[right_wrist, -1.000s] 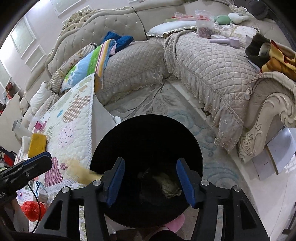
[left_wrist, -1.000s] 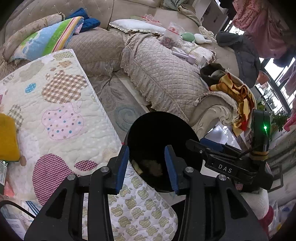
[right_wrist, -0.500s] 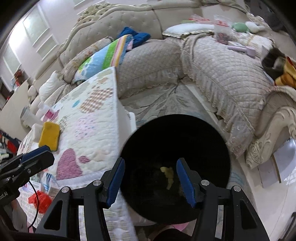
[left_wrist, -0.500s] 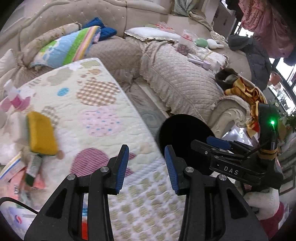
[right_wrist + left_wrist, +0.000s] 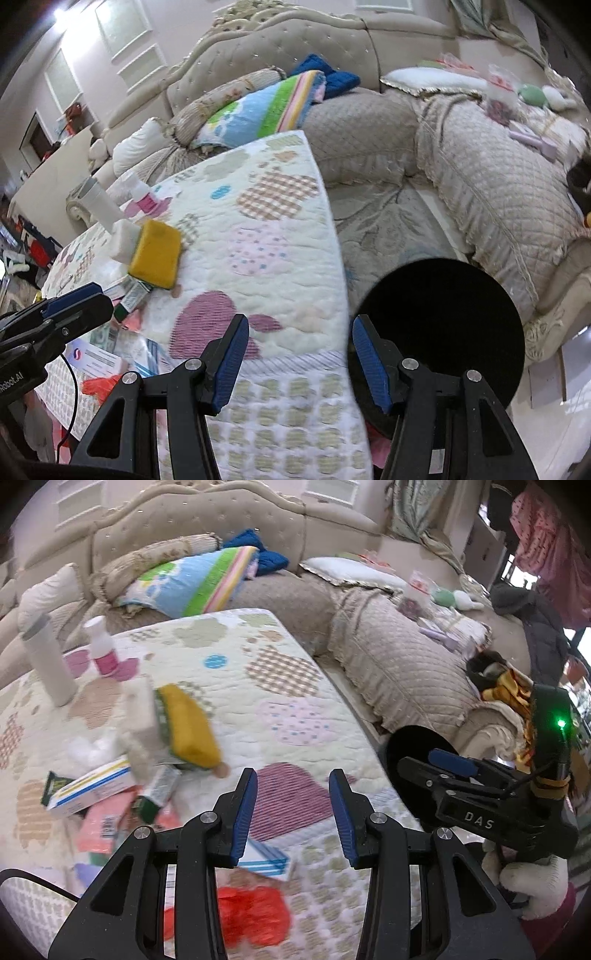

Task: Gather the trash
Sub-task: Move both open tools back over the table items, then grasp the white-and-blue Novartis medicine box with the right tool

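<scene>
My left gripper (image 5: 291, 812) is open and empty above the quilt-covered table (image 5: 280, 686). Trash lies on the quilt in front of it: a red plastic bag (image 5: 255, 912), a flat white box (image 5: 92, 786), a tube (image 5: 159, 790) and a pink packet (image 5: 103, 823). A yellow sponge (image 5: 188, 731) lies beyond them. The round black bin (image 5: 417, 746) stands on the floor off the table's right edge. My right gripper (image 5: 299, 354) is open with nothing between its fingers, over the table's right edge with the bin (image 5: 443, 325) to its right. The left gripper (image 5: 70, 299) shows at the left.
A white cylinder (image 5: 46, 661) and a pink-labelled bottle (image 5: 101, 646) stand at the table's far left. A beige quilted sofa (image 5: 406, 664) wraps around the back and right, with a striped pillow (image 5: 199, 579) and clothes on it. Patterned rug (image 5: 384, 221) lies between table and sofa.
Both grippers swung left from over the black bin to over the quilted table. The bin now sits to the right and the table's trash has come into view. Both stay open.
</scene>
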A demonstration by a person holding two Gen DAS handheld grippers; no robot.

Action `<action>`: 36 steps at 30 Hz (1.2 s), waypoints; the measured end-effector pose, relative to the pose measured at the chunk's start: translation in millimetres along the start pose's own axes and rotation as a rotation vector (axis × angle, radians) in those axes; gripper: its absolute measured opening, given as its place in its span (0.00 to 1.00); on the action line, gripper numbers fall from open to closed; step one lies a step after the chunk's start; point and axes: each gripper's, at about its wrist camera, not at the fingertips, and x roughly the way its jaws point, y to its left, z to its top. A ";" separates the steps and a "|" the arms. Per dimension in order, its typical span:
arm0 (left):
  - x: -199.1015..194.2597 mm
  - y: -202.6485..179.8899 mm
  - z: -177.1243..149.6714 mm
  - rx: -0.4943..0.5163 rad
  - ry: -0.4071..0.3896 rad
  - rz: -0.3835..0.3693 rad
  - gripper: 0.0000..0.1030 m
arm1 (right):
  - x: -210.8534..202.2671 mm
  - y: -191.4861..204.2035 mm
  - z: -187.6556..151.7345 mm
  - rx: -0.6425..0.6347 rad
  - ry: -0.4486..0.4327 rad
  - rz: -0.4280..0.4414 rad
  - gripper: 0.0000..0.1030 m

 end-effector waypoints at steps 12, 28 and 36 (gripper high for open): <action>-27.0 57.2 -11.5 -0.082 -0.040 0.059 0.37 | 3.1 58.1 6.5 -0.087 -0.014 0.023 0.64; -56.3 148.2 -34.4 -0.189 -0.023 0.131 0.52 | 34.2 116.1 -13.2 -0.233 0.098 0.138 0.65; -59.7 164.4 -65.7 -0.186 0.042 0.155 0.52 | 60.4 135.6 -31.2 -0.302 0.194 0.159 0.64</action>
